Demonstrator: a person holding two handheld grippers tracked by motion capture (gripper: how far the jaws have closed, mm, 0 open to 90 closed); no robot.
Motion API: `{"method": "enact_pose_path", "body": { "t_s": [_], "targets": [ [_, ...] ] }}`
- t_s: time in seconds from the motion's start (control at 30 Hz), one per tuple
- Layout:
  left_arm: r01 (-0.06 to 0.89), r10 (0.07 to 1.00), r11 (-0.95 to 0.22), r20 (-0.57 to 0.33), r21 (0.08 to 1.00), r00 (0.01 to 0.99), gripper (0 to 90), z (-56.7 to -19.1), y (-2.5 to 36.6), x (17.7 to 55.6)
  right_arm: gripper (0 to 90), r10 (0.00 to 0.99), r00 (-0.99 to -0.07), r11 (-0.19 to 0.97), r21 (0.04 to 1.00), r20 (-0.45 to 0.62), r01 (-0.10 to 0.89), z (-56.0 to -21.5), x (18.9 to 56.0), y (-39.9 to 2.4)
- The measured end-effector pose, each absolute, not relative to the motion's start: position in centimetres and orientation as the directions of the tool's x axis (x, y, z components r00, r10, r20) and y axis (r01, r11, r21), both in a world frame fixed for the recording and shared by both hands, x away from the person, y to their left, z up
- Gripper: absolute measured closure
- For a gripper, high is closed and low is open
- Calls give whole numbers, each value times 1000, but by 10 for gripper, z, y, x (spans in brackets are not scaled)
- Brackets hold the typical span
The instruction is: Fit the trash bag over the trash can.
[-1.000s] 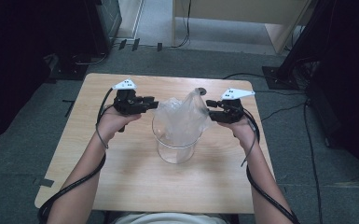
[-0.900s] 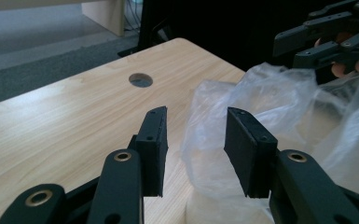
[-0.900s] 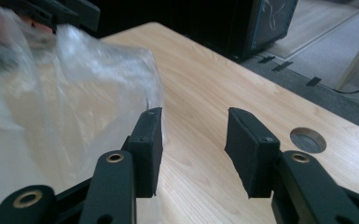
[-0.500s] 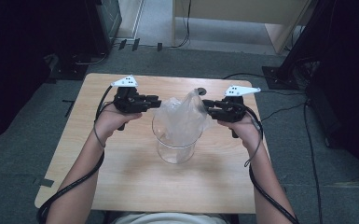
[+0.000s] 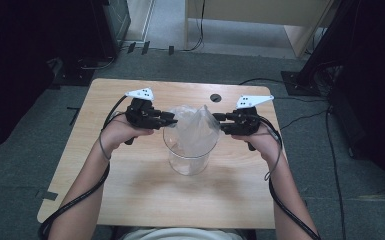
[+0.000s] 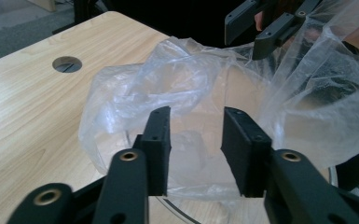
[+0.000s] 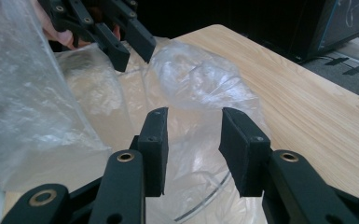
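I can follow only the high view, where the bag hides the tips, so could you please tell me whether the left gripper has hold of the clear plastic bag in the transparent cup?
Observer: No. In the left gripper view, the left gripper has its fingers apart, having just opened wider, with nothing pinched. The crumpled clear plastic bag lies just beyond them.
Operator: Thank you. And the right gripper?
Observer: The same. The right gripper has just been opening, and its fingers are apart and bare. The rim of the round transparent cup shows below them.
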State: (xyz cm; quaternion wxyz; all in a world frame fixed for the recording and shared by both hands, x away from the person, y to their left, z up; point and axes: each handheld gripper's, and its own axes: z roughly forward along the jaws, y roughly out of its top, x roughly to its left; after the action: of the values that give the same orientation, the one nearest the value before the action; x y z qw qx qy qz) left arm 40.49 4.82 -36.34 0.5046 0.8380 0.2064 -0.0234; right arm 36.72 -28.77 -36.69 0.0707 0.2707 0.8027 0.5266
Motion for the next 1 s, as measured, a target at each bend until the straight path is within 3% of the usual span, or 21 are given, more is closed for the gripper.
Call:
{"method": "enact_pose_path", "body": {
  "t_s": [0.27, 0.73, 1.0],
  "targets": [
    [345, 279, -426, -241, 836, 930, 519, -362, 50, 391, 576, 479, -866, 325, 886, 147, 330, -362, 356, -286],
    [323, 298, -443, -202, 836, 933, 365, -368, 57, 371, 492, 463, -877, 376, 869, 124, 321, -365, 336, -282],
    [326, 310, -432, -201, 841, 929, 345, -371, 64, 361, 449, 476, -873, 369, 876, 110, 312, -363, 325, -284]
  ]
}}
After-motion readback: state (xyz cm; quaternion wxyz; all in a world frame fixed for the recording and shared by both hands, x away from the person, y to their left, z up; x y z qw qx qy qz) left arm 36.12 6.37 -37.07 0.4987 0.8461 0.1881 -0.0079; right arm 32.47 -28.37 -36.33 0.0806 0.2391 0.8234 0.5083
